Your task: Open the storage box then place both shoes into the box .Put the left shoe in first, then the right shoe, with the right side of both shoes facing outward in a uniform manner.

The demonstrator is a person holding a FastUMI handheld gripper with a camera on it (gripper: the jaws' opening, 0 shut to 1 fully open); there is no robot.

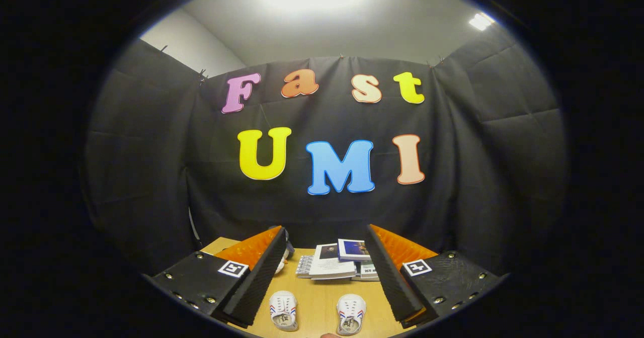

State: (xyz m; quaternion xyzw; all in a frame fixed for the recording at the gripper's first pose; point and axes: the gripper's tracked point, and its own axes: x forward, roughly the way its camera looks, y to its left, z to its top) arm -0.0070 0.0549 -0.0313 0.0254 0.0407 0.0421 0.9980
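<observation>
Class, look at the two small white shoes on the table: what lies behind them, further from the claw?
Behind the two shoes lies a stack of booklets on the wooden table. The open claw holds nothing; its left finger covers most of something pale, unidentifiable.

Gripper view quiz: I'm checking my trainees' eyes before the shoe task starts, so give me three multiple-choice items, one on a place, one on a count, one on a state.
1. Where do the two white shoes lie?
A. on the wooden table, between the fingers
B. on the pile of booklets
C. inside a box

2. How many shoes are in view?
A. one
B. two
C. four

3. How is the hand-held gripper?
A. shut on a shoe
B. shut on a booklet
C. open, holding nothing

Key: 1 A, both rest on the wooden table, nearer than the booklets; 2 B, a pair side by side; 3 C, fingers wide apart.
</observation>
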